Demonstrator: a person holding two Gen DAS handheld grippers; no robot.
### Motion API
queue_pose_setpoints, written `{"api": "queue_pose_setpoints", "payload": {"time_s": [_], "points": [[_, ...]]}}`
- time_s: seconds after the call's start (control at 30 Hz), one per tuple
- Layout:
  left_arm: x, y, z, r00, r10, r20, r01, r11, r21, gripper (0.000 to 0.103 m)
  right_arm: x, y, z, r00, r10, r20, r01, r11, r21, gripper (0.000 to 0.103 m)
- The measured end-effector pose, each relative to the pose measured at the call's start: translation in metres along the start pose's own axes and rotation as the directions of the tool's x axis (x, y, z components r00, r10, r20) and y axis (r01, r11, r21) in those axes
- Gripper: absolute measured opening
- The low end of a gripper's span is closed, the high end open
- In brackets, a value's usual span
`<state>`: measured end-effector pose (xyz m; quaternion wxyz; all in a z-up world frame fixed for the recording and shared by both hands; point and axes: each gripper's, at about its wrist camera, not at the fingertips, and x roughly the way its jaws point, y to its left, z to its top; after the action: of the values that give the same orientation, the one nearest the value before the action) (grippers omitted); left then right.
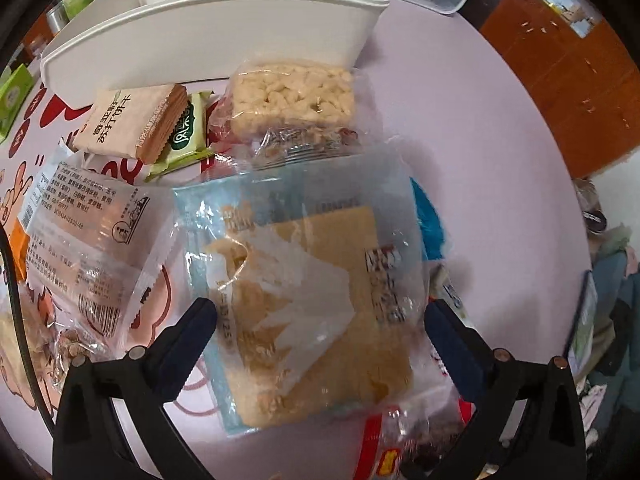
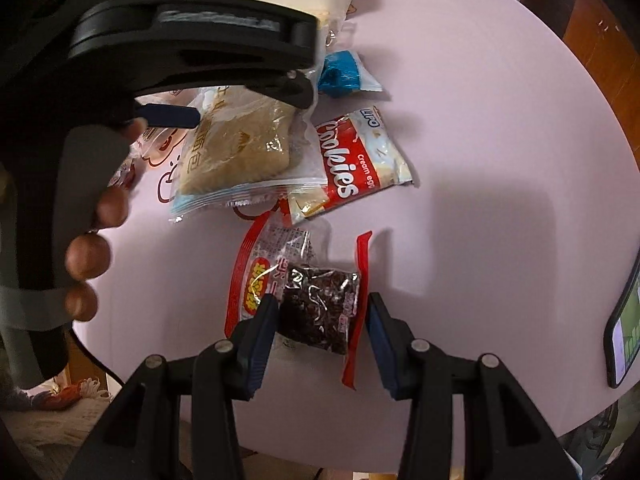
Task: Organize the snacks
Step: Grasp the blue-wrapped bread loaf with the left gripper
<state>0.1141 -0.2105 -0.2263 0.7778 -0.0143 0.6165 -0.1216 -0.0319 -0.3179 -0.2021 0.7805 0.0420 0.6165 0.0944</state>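
My left gripper (image 1: 320, 312) is open at its widest and points down over a bread packet (image 1: 316, 308) in a clear, pale-blue wrapper. The packet lies on the table between the fingers, and the pads do not press it. In the right wrist view a person's hand (image 2: 88, 256) holds that gripper above the same bread packet (image 2: 236, 148). My right gripper (image 2: 320, 316) is shut on a dark snack packet (image 2: 320, 312) with red wrapper edges, which rests on the pink table (image 2: 480, 120). That packet's red corner (image 1: 384, 440) shows at the bottom of the left wrist view.
A white bin (image 1: 216, 32) stands behind the pile. In front of it lie a puffed-rice cake (image 1: 292, 100), a beige cracker packet (image 1: 132, 120), a green packet (image 1: 188, 132) and a clear printed packet (image 1: 88, 232). A Cookies bag (image 2: 360, 160), a blue packet (image 2: 340, 72) and a phone (image 2: 624, 332) are to the right.
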Motion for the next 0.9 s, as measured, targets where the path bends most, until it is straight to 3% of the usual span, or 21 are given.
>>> {"api": "queue_pose_setpoints", "payload": {"time_s": [0.4,0.63,0.73,0.9], "points": [[0.015,0.0,0.005,0.999,0.038,-0.015,-0.038,0.998,-0.048,0.103,0.002,0.0,-0.003,1.0,0.017,0.012,-0.017,1.0,-0.009,0.045],[0.024,-0.006,0.002,0.996,0.076,-0.049,-0.078,0.997,-0.026,0.102,-0.001,0.001,-0.003,1.0,0.018,0.013,-0.018,1.0,-0.014,0.045],[0.019,-0.002,0.002,0.997,0.069,-0.022,-0.07,0.998,-0.01,0.093,-0.002,-0.001,-0.003,1.0,0.024,0.014,-0.023,1.0,-0.006,0.045],[0.012,0.004,-0.007,0.999,0.03,-0.011,-0.03,0.999,0.026,0.088,-0.001,-0.001,-0.002,1.0,0.018,0.008,-0.018,1.0,-0.004,0.045]]}}
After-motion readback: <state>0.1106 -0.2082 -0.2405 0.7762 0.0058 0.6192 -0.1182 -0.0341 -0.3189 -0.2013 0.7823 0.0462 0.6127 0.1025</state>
